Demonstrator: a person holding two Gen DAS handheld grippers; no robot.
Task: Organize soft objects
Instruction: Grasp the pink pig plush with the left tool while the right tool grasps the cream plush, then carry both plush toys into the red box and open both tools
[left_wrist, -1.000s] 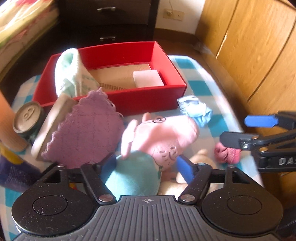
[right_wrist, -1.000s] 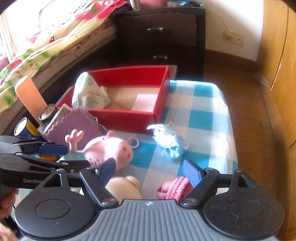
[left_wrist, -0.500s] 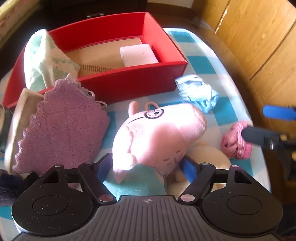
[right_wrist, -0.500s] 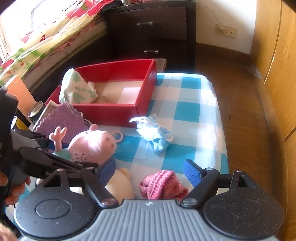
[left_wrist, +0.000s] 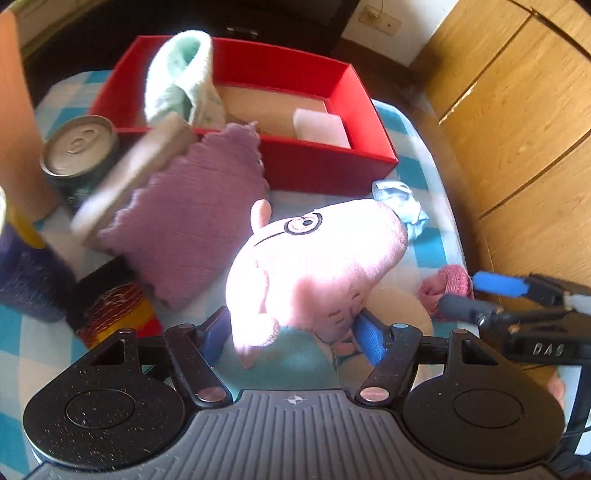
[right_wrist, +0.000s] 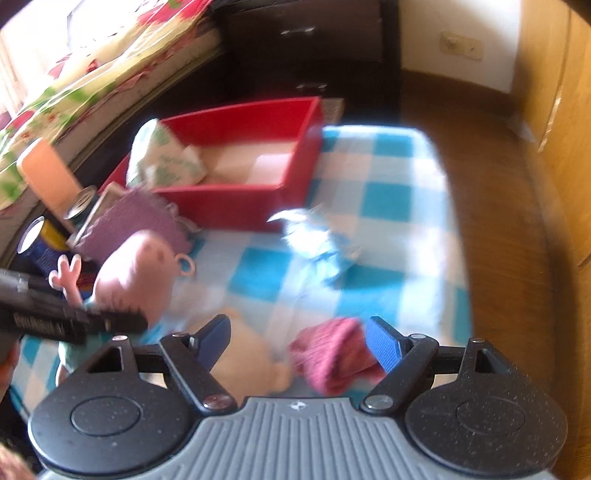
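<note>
Checked blue-and-white cloth covers the surface (right_wrist: 384, 192), wood floor and wood cabinet doors to the right, dark drawer unit behind. One pig plush (left_wrist: 314, 266), pink fuzzy head with a stitched eye and a teal body, sits between the blue pads of the left hand-held gripper (left_wrist: 291, 332); jaws closed in on its body, pads pressing both sides. In the right wrist view the plush (right_wrist: 133, 277) looks raised off the cloth, but I cannot tell for sure through the blur. One cream plush (right_wrist: 247, 354), rounded and soft, lies just beside and below it. One dark-pink knitted piece (right_wrist: 332, 354), ribbed and bunched, lies between the pads of the right hand-held gripper (right_wrist: 299, 343); jaws wide apart, right pad touching or nearly touching it, nothing clamped. One crumpled light-blue cloth (left_wrist: 399, 203) lies near the box corner. One purple knitted square (left_wrist: 188, 218) with a scalloped edge leans on a flat beige block (left_wrist: 133, 173). One red rectangular box (left_wrist: 314, 162), open top, holds one mint-patterned soft bundle (left_wrist: 177, 74) upright at its left end and one white flat pad (left_wrist: 321, 127). Left edge: one metal can (left_wrist: 79, 147), one orange cylinder (right_wrist: 48, 177), one dark-blue and yellow container (left_wrist: 26, 273).
</note>
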